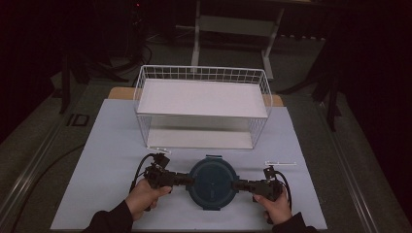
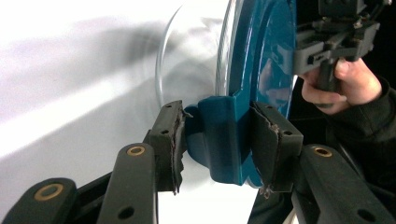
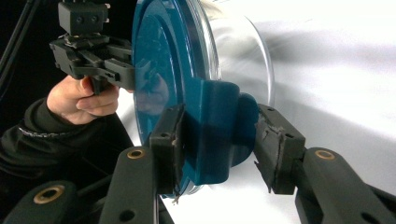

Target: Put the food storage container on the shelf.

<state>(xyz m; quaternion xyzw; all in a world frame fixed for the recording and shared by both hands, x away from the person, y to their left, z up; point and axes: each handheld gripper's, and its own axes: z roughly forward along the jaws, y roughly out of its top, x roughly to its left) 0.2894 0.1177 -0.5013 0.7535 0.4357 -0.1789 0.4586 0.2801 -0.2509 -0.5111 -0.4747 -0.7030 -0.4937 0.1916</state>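
The left gripper (image 2: pixel 218 140) clamps one teal latch tab (image 2: pixel 223 135) of the round container (image 1: pixel 212 182); the right gripper (image 3: pixel 218 144) straddles the opposite tab, one pad apart. Gripping both sides keeps it level on the white mat (image 1: pixel 111 145), just before the wire rack (image 1: pixel 201 107).

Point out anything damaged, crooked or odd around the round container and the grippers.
The rubber pads are worn: the left gripper has a frayed, torn edge on its pad, and the right gripper has a cracked, ragged pad. The round container sits flat, its teal lid on, and the wire rack stands straight.
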